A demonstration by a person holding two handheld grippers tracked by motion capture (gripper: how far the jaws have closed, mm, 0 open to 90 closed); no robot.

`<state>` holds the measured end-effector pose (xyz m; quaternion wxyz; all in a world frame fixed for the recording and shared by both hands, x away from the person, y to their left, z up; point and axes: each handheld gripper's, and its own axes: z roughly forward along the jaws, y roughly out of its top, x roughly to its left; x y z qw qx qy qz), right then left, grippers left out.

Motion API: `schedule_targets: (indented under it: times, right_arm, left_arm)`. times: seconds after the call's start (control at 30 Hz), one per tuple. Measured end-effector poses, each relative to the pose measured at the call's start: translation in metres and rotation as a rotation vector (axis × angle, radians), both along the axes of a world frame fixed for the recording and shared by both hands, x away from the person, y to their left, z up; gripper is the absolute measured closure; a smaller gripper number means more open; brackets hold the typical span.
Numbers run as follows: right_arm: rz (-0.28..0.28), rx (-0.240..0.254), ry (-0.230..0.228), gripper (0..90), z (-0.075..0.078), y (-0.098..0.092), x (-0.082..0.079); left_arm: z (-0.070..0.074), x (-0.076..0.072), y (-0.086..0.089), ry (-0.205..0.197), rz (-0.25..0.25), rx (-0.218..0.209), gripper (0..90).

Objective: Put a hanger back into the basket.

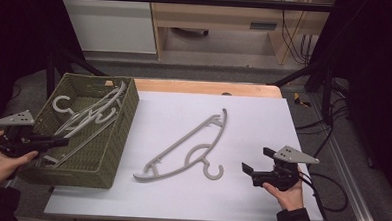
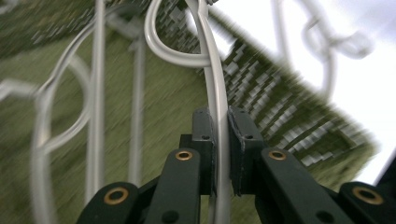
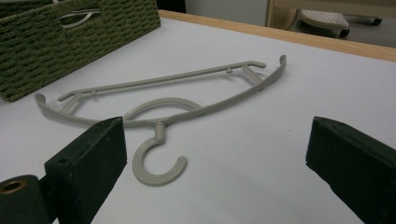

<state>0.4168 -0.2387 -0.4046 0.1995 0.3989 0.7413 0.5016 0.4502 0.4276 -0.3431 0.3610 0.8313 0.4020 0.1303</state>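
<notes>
Several grey hangers (image 1: 91,117) are held in the woven basket (image 1: 113,152) at the mat's left edge, one clamped by the left gripper (image 2: 219,140); one hanger (image 1: 185,149) is left mid-mat before the spread-jawed right gripper (image 1: 255,169).

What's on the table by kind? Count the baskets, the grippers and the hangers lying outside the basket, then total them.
Basket: 1
Grippers: 2 (left gripper, shut on a hanger in the basket; right gripper, open)
Hanger outside the basket: 1
Total: 4

My black claw (image 3: 219,158) faces a beige-grey hanger (image 3: 163,100), an olive-green woven basket (image 3: 56,46), a white desk (image 3: 280,140) edged in pale wood
</notes>
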Motion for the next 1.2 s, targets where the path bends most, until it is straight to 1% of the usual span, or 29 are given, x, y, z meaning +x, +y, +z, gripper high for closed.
schedule_targets:
  times: [0.03,0.07,0.1,0.13,0.23,0.27,0.33,0.37,0.4,0.43,0.5,0.53,0.57,0.63,0.67,0.73,0.8,0.83,0.9,0.97,1.03,1.07,1.1,1.2]
  right_arm:
    - [0.000,-0.004,-0.001,5.6,0.000,0.000,0.000]
    - [0.000,-0.006,0.000,5.5,0.000,0.000,0.000]
    - [-0.003,-0.004,0.002,5.6,0.000,0.001,0.000]
    - [-0.003,-0.002,0.003,5.6,0.000,0.001,0.000]
    - [-0.002,-0.006,0.004,5.6,-0.001,0.001,0.001]
    - [0.000,-0.011,0.004,5.6,-0.001,0.001,0.001]
    - [-0.002,-0.010,0.007,5.6,-0.002,0.002,0.001]
    - [0.000,-0.014,0.006,5.6,-0.002,0.002,0.002]
    - [-0.001,-0.012,0.012,5.6,-0.002,0.002,0.001]
    - [-0.001,-0.012,0.010,5.6,-0.002,0.002,0.002]
    - [-0.001,-0.012,0.010,5.6,-0.002,0.002,0.002]
    - [0.000,-0.013,0.007,5.6,-0.002,0.002,0.002]
    - [0.000,-0.012,0.008,5.6,-0.002,0.002,0.002]
    - [-0.003,-0.009,0.009,5.6,-0.002,0.002,0.001]
    - [-0.003,-0.008,0.010,5.6,-0.002,0.002,0.001]
    - [0.001,-0.012,0.006,5.6,-0.002,0.002,0.002]
    - [0.000,-0.009,0.011,5.6,-0.002,0.003,0.002]
    - [0.002,-0.010,0.011,5.6,-0.003,0.003,0.002]
    - [0.000,-0.008,0.011,5.6,-0.003,0.003,0.002]
    - [-0.001,-0.009,0.009,5.6,-0.002,0.002,0.002]
    - [-0.001,-0.008,0.010,5.6,-0.003,0.003,0.002]
    - [0.002,-0.010,0.010,5.6,-0.003,0.003,0.002]
    - [0.001,-0.010,0.014,5.6,-0.003,0.003,0.002]
    - [0.001,-0.009,0.016,5.6,-0.004,0.004,0.002]
  left_arm:
    - [-0.003,0.002,0.001,0.013,0.007,0.026,82.0]
    - [-0.006,0.003,0.003,0.018,0.014,0.029,82.0]
    - [-0.009,0.003,0.005,0.019,0.010,0.015,82.0]
    - [-0.010,0.003,0.007,0.010,0.015,-0.009,82.0]
    - [-0.010,0.002,0.009,-0.002,0.003,-0.016,82.0]
    - [-0.008,0.002,0.009,-0.006,-0.008,-0.014,82.1]
    - [-0.004,0.001,0.009,-0.024,-0.018,-0.020,82.1]
    - [-0.002,0.001,0.010,-0.038,-0.025,-0.029,82.1]
    - [-0.001,0.002,0.010,-0.050,-0.028,-0.049,82.1]
    - [0.000,0.004,0.010,-0.052,-0.037,-0.063,82.1]
    - [-0.002,0.009,0.007,-0.042,-0.048,-0.074,82.1]
    - [-0.003,0.011,0.005,-0.036,-0.055,-0.072,82.1]
    - [-0.006,0.014,0.002,-0.026,-0.050,-0.084,82.1]
    - [-0.009,0.017,-0.002,-0.008,-0.068,-0.078,82.2]
    - [-0.010,0.017,-0.003,-0.003,-0.068,-0.083,82.2]
    - [-0.013,0.017,0.001,0.005,-0.062,-0.095,82.1]
    - [-0.016,0.017,0.006,0.012,-0.042,-0.100,81.9]
    - [-0.017,0.017,0.009,0.007,-0.031,-0.091,81.4]
    - [-0.021,0.016,0.012,0.007,0.021,-0.071,79.8]
    - [-0.025,0.016,0.016,0.032,0.052,-0.033,78.2]
    - [-0.030,0.016,0.017,0.056,0.085,0.020,77.1]
    - [-0.033,0.017,0.016,0.069,0.094,0.034,77.2]
    - [-0.035,0.017,0.015,0.082,0.102,0.058,77.5]
    - [-0.040,0.021,0.011,0.126,0.109,0.092,76.8]
